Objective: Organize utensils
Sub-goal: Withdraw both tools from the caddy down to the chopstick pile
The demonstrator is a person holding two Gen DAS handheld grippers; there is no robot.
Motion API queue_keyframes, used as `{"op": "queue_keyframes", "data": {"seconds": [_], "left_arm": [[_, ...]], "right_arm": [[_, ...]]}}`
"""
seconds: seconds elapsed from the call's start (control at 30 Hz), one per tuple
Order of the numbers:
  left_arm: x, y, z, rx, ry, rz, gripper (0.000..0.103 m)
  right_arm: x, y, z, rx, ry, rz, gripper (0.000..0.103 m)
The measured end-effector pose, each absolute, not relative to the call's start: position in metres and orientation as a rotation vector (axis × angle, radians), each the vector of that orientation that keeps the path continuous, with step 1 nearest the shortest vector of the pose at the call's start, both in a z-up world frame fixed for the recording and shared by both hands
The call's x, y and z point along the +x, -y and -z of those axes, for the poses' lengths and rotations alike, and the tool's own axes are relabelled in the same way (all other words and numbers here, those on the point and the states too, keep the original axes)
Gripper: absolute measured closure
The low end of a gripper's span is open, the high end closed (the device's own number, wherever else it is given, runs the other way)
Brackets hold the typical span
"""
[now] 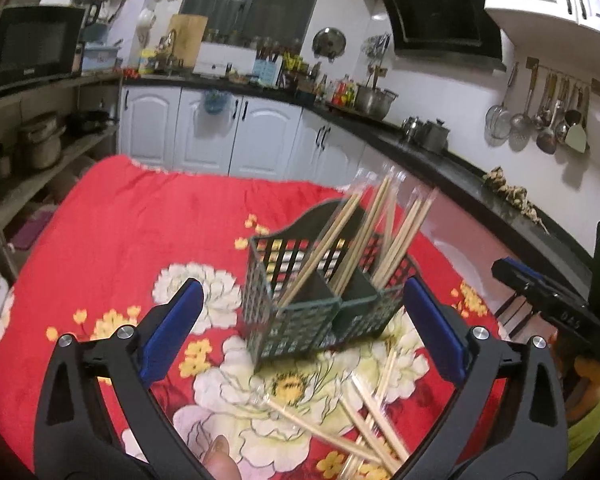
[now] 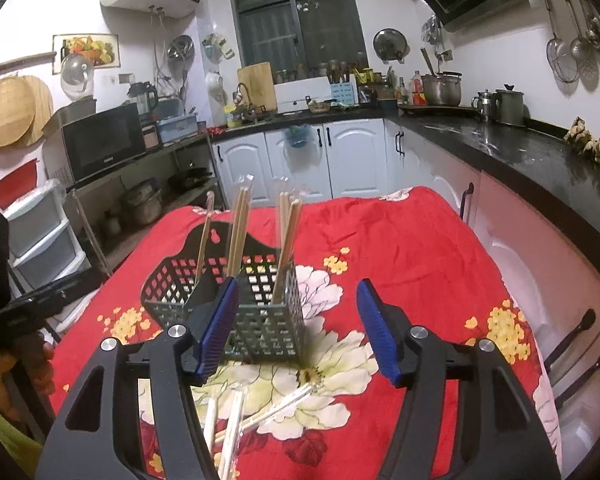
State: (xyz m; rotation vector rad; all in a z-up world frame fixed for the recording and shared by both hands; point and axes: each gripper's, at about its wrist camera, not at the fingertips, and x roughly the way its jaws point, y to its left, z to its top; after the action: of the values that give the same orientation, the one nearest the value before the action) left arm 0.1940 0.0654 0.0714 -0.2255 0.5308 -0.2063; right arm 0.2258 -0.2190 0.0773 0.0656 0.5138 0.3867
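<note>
Several slim wooden chopsticks [image 1: 332, 240] (plastic-sleeved)

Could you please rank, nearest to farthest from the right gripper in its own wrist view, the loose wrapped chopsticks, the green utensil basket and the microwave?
1. Loose wrapped chopsticks, on the cloth below the right gripper.
2. Green utensil basket, just ahead, by its left finger.
3. Microwave, on the far-left shelf.

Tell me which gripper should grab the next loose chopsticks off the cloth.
Probably left. The left gripper is open, with the loose chopsticks lying low between its fingers toward the right one. The right gripper is open too, but they lie under its left finger, off-centre. The basket stands just ahead.
</note>
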Motion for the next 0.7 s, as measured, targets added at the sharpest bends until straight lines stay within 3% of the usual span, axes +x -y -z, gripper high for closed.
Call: {"op": "queue_keyframes", "data": {"seconds": [0.7], "left_arm": [[0.208,-0.072,0.002,-0.292,-0.753,0.180,0.011]], "right_arm": [[0.247,0.168,-0.009,-0.071,-0.734,-0.466,0.044]]}}
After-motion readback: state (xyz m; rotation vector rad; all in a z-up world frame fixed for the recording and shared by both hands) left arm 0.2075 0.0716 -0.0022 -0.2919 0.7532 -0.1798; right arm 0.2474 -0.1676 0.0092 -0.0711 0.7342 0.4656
